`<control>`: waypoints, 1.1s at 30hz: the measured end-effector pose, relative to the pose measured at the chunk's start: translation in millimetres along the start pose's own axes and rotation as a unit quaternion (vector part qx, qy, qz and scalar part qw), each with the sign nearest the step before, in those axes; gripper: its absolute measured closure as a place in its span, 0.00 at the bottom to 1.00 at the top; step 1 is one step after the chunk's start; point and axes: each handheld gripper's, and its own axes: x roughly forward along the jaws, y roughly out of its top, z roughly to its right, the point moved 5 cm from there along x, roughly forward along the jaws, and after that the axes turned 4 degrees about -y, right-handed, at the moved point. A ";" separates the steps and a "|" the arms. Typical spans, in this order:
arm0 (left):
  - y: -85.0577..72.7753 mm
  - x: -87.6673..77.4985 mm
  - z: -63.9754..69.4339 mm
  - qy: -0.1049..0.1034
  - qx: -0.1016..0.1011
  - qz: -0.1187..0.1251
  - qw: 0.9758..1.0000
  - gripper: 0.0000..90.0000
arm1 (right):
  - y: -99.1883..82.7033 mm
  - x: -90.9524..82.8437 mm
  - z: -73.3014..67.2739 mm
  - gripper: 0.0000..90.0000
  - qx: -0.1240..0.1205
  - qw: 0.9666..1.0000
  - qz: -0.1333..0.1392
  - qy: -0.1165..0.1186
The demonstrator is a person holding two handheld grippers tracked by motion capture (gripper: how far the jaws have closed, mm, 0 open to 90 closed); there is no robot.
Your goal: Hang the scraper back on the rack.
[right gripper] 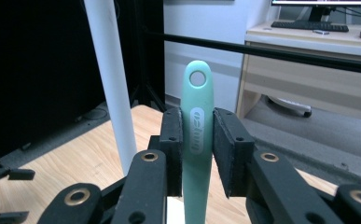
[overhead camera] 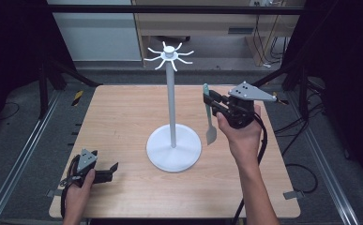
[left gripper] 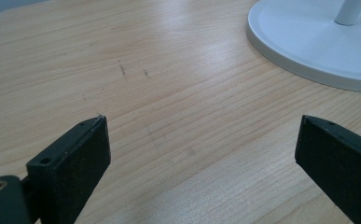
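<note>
Two claws over my bare wood table [overhead camera: 123, 122]: left [left gripper: 201, 154] wide, right [right gripper: 197, 154] gripping a spatula [right gripper: 197, 130], blade cut off below.

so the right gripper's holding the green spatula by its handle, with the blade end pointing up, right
Not quite. The right gripper does hold the green spatula by its handle, but the blade end hangs down toward the table; the handle's hole end points up. The high view shows it.
</note>
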 end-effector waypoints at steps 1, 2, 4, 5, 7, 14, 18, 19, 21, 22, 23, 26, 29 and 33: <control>0.0 0.1 0.1 0.000 0.000 0.000 1.000 0.03 | 2.1 -0.5 -0.4 0.82 -0.001 1.000 0.003 0.002; 0.0 0.2 0.2 0.000 0.000 0.000 1.000 0.03 | 3.7 -0.8 -1.0 0.83 0.001 1.000 0.004 0.003; 0.1 0.4 0.7 -0.001 0.001 0.000 1.000 0.03 | 6.5 -1.3 -1.9 0.83 0.001 1.000 0.008 0.003; 0.2 0.5 1.0 -0.001 0.001 0.000 1.000 0.03 | 8.0 -1.8 -2.3 0.82 0.000 1.000 0.009 0.005; 0.1 0.8 1.5 -0.001 0.002 -0.001 1.000 0.03 | 11.1 -2.7 -3.7 0.82 0.000 1.000 0.012 0.006; -0.2 0.8 1.1 -0.001 0.001 -0.002 1.000 0.03 | 23.8 -6.3 -7.9 0.82 -0.009 1.000 0.023 0.008; -0.3 0.9 0.7 -0.001 0.002 -0.002 1.000 0.03 | 31.7 -9.2 -10.1 0.82 -0.013 0.999 0.032 0.010; -0.2 1.0 0.8 -0.001 0.002 -0.002 1.000 0.03 | 33.4 -9.9 -10.9 0.82 -0.013 0.999 0.033 0.010; -0.2 0.9 1.2 -0.001 0.002 -0.002 1.000 0.03 | 36.4 -10.9 -13.0 0.82 -0.015 0.999 0.036 0.012; -0.2 1.0 1.5 -0.001 0.001 -0.002 1.000 0.03 | 37.7 -11.3 -13.8 0.82 -0.017 0.999 0.038 0.013; -0.2 1.0 1.6 -0.001 0.002 -0.002 1.000 0.03 | 38.9 -11.9 -14.7 0.82 -0.019 0.999 0.039 0.014; -0.2 1.0 1.5 -0.001 0.003 -0.003 1.000 0.03 | 42.1 -13.1 -16.7 0.82 -0.024 0.999 0.042 0.014; -0.3 1.0 1.4 -0.001 0.003 -0.003 1.000 0.03 | 44.7 -14.4 -17.2 0.82 -0.025 0.999 0.045 0.014; -0.3 1.2 1.4 -0.001 0.003 -0.003 1.000 0.03 | 48.9 -15.8 -18.5 0.82 -0.026 0.998 0.050 0.016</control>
